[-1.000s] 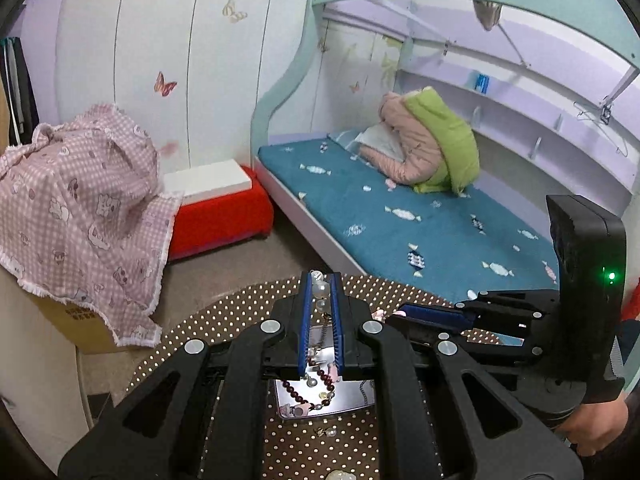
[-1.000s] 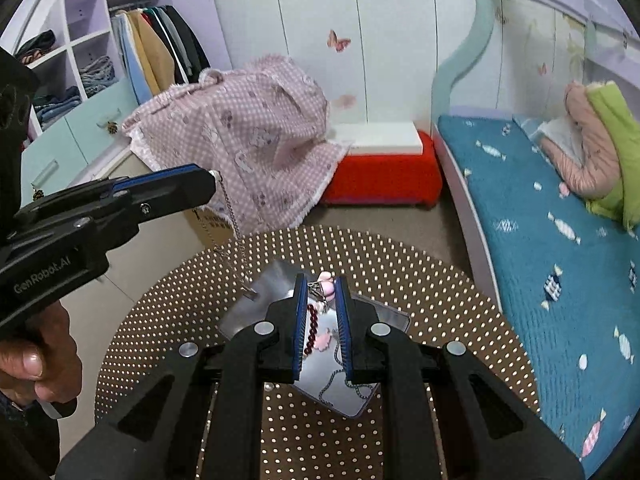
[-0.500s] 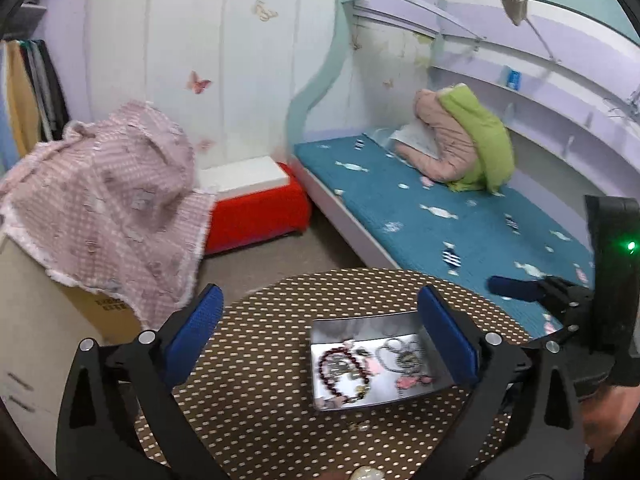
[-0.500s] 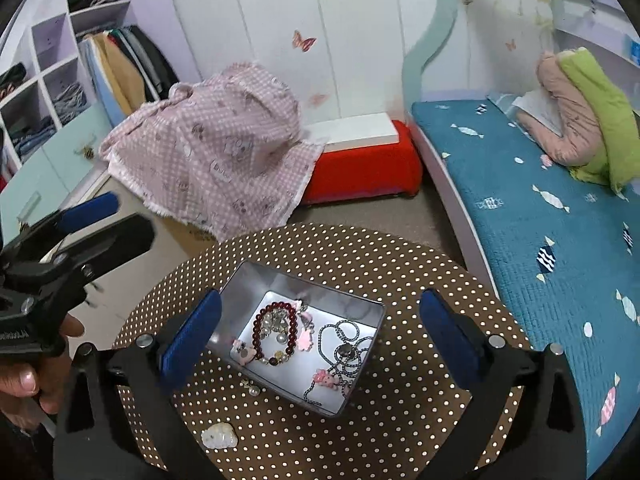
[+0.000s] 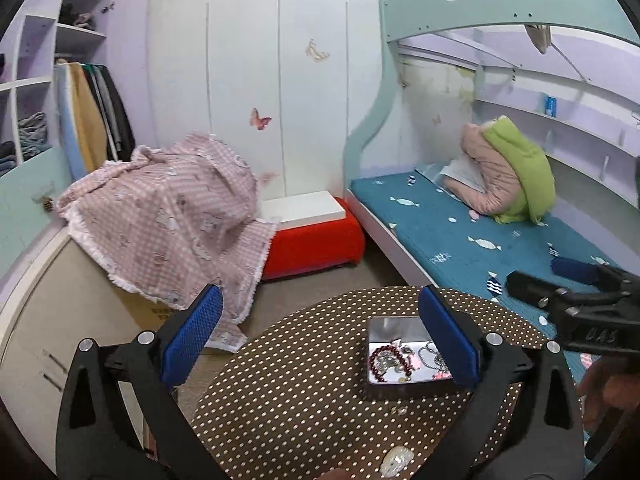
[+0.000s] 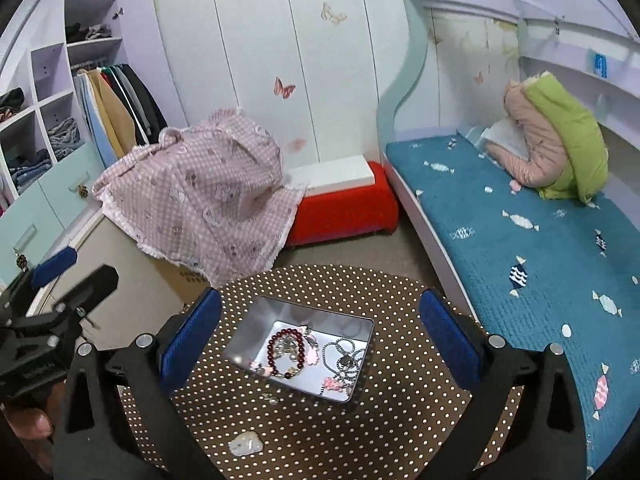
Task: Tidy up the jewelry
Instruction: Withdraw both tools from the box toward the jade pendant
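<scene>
A silver metal tin (image 6: pixel 248 330) (image 5: pixel 388 326) sits on the round brown polka-dot table (image 6: pixel 360 420) (image 5: pixel 288 400). Inside lie a dark red bead bracelet (image 6: pixel 282 354) (image 5: pixel 380 362), a silver chain (image 6: pixel 346 354) and pink charms (image 6: pixel 334 383). A small bead (image 6: pixel 273 400) (image 5: pixel 399 410) and a white shell-like piece (image 6: pixel 245 444) (image 5: pixel 396 462) lie loose on the table in front of the tin. My left gripper (image 5: pixel 318 338) hangs wide open above the table, its right finger in front of the tin's right side. My right gripper (image 6: pixel 320 338) is wide open above the tin. Both hold nothing.
A pink checked cloth (image 6: pixel 200 196) covers a cardboard box left of the table. A red bench (image 6: pixel 344 210) stands behind, a bunk bed with a blue mattress (image 6: pixel 520 240) to the right, wardrobe shelves (image 6: pixel 44 112) at the left. A hand (image 5: pixel 608 380) holds the right gripper.
Both grippers were shut on jewelry over the tin, the left dangling a chain; they opened wide, dropped the pieces into the tin, then pulled back and rose away from it.
</scene>
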### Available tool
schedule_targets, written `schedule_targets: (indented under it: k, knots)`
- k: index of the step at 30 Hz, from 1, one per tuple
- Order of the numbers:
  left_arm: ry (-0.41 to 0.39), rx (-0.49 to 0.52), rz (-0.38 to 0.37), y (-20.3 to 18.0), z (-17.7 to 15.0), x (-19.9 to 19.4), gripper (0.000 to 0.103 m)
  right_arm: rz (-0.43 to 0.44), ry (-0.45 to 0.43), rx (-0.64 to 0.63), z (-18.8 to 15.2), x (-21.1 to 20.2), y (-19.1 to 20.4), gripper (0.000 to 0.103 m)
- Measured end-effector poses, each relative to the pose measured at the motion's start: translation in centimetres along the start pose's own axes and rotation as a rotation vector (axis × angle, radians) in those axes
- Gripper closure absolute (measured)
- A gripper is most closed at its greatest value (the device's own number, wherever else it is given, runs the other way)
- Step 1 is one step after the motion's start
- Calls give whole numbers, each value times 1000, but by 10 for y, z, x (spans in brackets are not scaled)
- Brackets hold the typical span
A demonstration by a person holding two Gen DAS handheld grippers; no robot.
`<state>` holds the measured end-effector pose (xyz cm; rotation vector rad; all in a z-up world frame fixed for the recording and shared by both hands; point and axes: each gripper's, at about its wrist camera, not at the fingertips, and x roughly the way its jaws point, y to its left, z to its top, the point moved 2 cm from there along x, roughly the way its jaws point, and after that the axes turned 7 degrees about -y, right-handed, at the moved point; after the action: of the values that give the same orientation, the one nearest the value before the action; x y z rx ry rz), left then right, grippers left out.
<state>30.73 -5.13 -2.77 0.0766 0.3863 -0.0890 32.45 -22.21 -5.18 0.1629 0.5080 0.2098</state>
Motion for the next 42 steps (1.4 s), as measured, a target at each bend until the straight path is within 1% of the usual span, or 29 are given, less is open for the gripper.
schedule_targets:
  k: [3, 10, 20, 28, 31, 33, 37, 42]
  knots:
    - [-9, -13, 24, 5, -4, -13, 5, 9, -18, -10, -1, -12, 8, 7]
    - [-4, -38, 55, 15, -16, -36, 5, 21, -42, -21, -13, -33, 22, 7]
    - [3, -61, 64, 28, -38, -59, 5, 14, -71, -37, -29, -57, 32, 7]
    - [33, -81, 53, 36, -67, -65, 5, 4, -54, -35, -49, -59, 32, 7]
    - [54, -62, 49, 32, -78, -63, 5, 1, -35, -34, -61, -56, 30, 7]
    - [84, -52, 35, 27, -90, -58, 5, -6, -8, -27, -71, -51, 26, 7]
    - [144, -16, -20, 11, -113, -46, 5, -13, 39, 8, -88, -41, 14, 7]
    - [210, 28, -60, -8, -141, -24, 5, -40, 88, 38, -105, -31, 0, 7]
